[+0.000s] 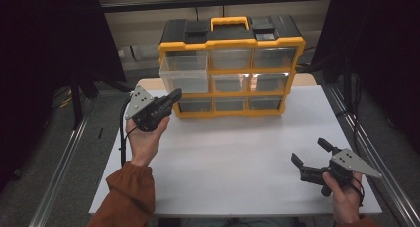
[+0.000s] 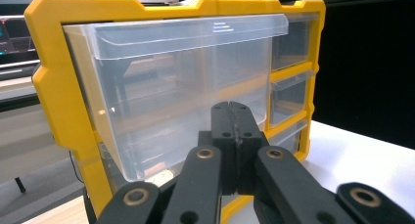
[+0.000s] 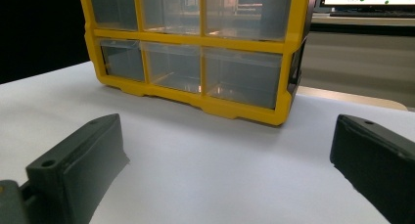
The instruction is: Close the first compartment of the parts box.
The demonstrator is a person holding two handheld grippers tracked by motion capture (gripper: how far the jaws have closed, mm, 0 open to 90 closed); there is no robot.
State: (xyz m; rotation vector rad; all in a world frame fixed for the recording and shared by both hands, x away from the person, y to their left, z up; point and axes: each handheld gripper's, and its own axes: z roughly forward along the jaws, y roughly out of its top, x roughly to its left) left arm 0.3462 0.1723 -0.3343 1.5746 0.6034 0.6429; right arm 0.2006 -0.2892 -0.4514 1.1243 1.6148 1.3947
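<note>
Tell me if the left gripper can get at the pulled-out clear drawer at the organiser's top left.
Probably yes. The left gripper sits just in front of the pulled-out clear plastic drawer of the yellow-framed organiser, with nothing between them. Its jaws are shut, so they must open first.

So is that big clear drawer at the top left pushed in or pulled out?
Pulled out. The clear drawer juts forward of the yellow cabinet frame, past its neighbours, and looks empty.

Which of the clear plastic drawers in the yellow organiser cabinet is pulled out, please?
The top-left clear plastic drawer of the yellow organiser cabinet juts forward past the frame, just above the closed left gripper. The other drawers sit flush.
</note>
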